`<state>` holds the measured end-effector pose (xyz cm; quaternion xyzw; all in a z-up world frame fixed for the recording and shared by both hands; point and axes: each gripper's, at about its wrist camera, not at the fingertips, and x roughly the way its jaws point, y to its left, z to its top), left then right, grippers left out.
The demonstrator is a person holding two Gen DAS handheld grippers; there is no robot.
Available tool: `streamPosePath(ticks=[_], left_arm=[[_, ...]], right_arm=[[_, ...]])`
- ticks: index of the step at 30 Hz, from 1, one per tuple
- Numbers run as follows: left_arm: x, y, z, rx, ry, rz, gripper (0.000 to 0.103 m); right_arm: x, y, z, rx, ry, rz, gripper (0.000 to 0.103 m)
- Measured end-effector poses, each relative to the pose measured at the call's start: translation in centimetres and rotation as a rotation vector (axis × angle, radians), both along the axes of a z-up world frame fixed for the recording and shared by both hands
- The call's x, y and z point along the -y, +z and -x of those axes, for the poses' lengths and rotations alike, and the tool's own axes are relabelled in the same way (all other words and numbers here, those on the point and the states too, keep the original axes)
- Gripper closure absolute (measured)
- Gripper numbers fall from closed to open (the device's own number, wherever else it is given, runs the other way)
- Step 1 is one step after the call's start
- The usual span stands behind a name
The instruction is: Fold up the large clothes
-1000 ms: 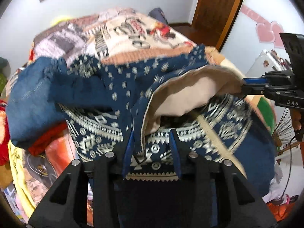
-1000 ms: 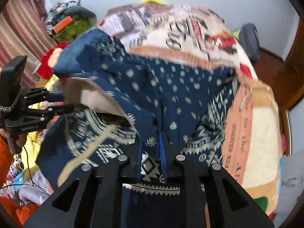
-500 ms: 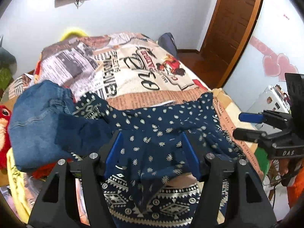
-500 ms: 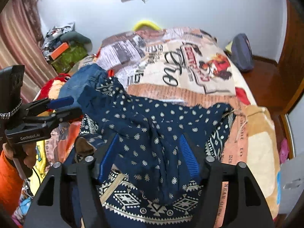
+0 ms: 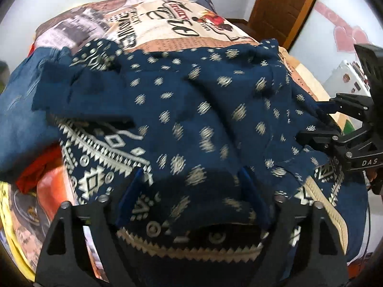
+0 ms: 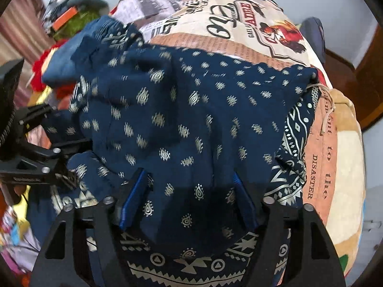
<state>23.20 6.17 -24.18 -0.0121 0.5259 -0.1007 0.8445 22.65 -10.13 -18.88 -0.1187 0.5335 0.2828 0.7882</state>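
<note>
Garment (image 5: pixel 191 110) is lying folded on the bed (image 5: pixel 167 35); left gripper (image 5: pixel 191 191) and right gripper (image 6: pixel 189 193), jaws just widening, are straddling cloth, gripping nothing.

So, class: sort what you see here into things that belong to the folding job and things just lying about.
Belongs to the job:
navy patterned garment
left gripper, jaws open
right gripper, jaws open

Just lying about:
printed blanket
blue jeans
red cloth
wooden door

navy garment (image 5: pixel 191 110) with cream dots and geometric border; blanket (image 6: pixel 239 14) in newspaper print.
</note>
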Motion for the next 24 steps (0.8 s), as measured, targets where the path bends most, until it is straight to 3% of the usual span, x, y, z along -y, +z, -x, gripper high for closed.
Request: streamPosePath(ticks=[2, 5, 11, 14, 19, 24], left_arm=[[-0.5, 0.5, 0.3, -0.006, 0.018, 0.023, 0.021], [-1.3, 2.8, 0.5, 0.065, 0.035, 0.033, 0.021], [-4.6, 8.6, -0.7, 0.216, 0.121, -0.026, 0.021], [-7.3, 9.9, -2.1, 0.244, 0.196, -0.034, 0.02], [-12.4, 8.5, -4.4, 0.203, 0.332, -0.013, 0.021], [-16.0, 4.4, -5.4, 0.1, 0.413, 0.096, 0.021]], right_arm=[[0.1, 0.5, 0.1, -0.001, 0.005, -0.003, 0.033], [0.8, 2.0, -0.3, 0.023, -0.023, -0.026, 0.033], [3.3, 6.4, -2.1, 0.154, -0.141, -0.105, 0.032], [5.1, 7.4, -3.3, 0.187, -0.204, -0.147, 0.03], [7.8, 6.7, -6.0, 0.182, -0.314, -0.16, 0.03], [9.8, 3.6, -8.4, 0.088, -0.409, -0.161, 0.03]])
